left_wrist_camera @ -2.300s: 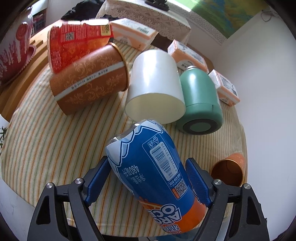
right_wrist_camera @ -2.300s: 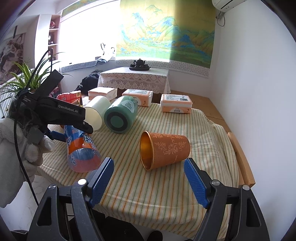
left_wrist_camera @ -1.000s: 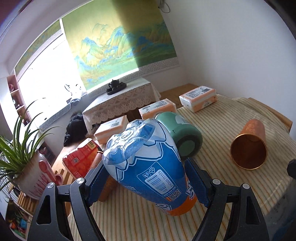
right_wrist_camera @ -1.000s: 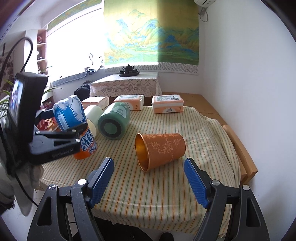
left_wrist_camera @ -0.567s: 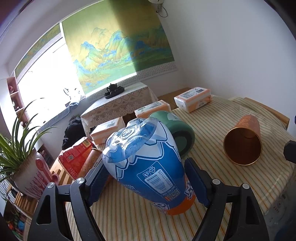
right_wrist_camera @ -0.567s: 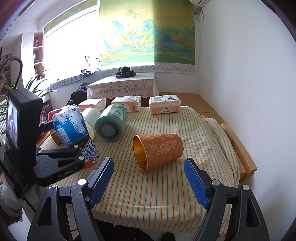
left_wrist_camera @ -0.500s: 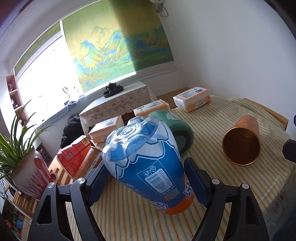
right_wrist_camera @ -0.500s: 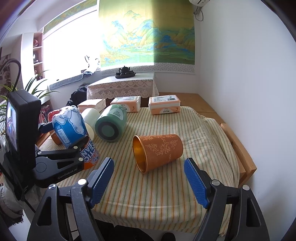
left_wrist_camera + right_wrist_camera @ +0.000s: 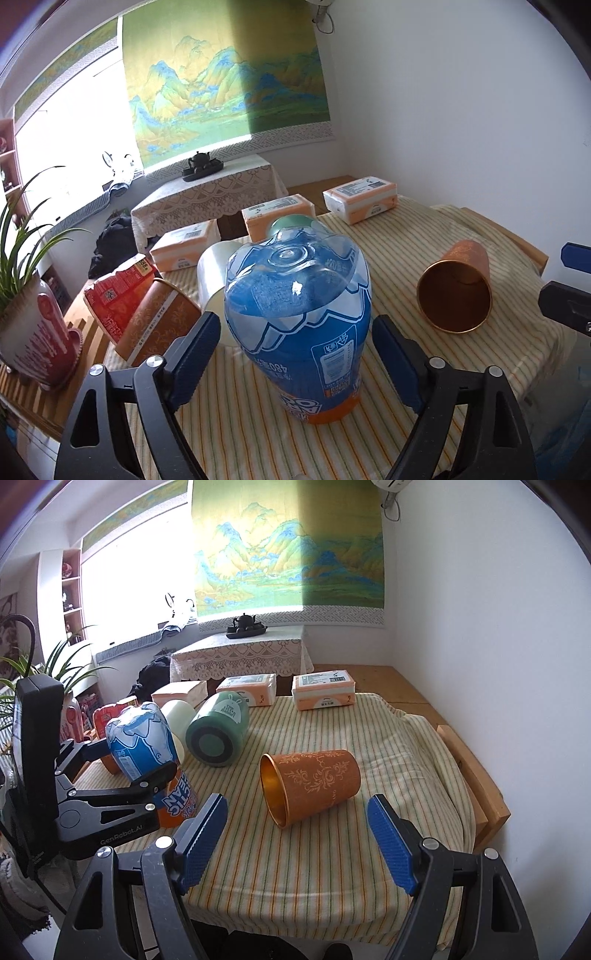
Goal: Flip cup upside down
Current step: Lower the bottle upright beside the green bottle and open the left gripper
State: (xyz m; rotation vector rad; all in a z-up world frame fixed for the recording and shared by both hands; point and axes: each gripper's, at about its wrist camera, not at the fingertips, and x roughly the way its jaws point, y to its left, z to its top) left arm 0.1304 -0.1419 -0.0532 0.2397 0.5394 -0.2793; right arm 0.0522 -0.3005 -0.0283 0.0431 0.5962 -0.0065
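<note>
A blue and orange plastic cup (image 9: 299, 321) stands mouth down on the striped tablecloth (image 9: 388, 243), its clear base on top. My left gripper (image 9: 295, 321) straddles it, open, with a sliver of cloth showing between each blue pad and the cup's sides. In the right wrist view the same cup (image 9: 140, 742) sits at the table's left edge, one black finger crossing in front of it. An orange patterned cup (image 9: 314, 782) lies on its side mid-table, with its gold mouth facing left and towards me. My right gripper (image 9: 295, 799) hovers just short of it, open and holding nothing.
A green flask (image 9: 218, 731), a white cup (image 9: 177, 716) and a brown patterned cup (image 9: 159, 317) lie on their sides behind the blue cup. Several tissue packs (image 9: 323, 688) line the far edge. A red packet (image 9: 114, 291) and a potted plant (image 9: 37, 332) sit at the left.
The blue cup went from tilted in my left gripper to standing mouth down on the cloth, and the pads now stand off its sides. The right gripper and the orange cup stayed nearly still.
</note>
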